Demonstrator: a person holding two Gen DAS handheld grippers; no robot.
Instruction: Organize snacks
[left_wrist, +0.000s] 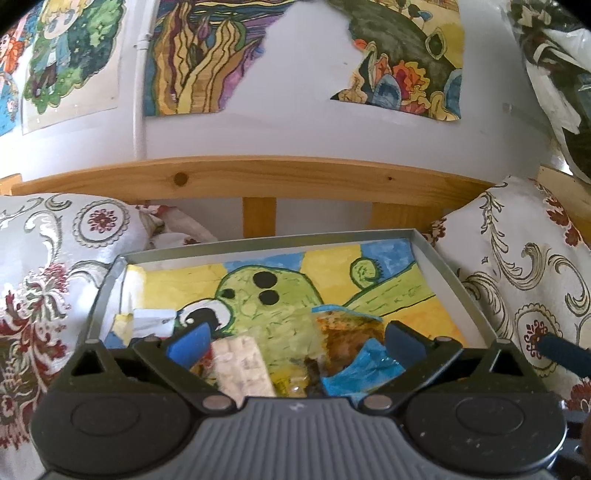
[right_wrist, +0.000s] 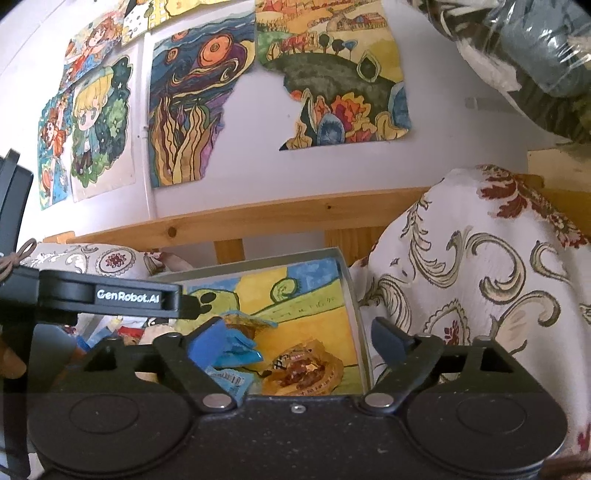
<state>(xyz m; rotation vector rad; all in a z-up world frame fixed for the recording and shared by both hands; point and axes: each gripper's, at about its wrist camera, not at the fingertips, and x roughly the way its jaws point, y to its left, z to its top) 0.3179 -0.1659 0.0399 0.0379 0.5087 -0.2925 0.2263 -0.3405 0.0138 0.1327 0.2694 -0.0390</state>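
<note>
Crinkly blue-and-gold snack packets (left_wrist: 347, 343) lie in the grey tray (left_wrist: 447, 266); both grippers' fingers spread wide.

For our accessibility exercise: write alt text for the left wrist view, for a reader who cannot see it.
An open left gripper hovers over a shallow grey tray lined with a cactus painting, where a pale wafer snack and a blue-wrapped snack lie. Patterned pillows flank the tray.
</note>
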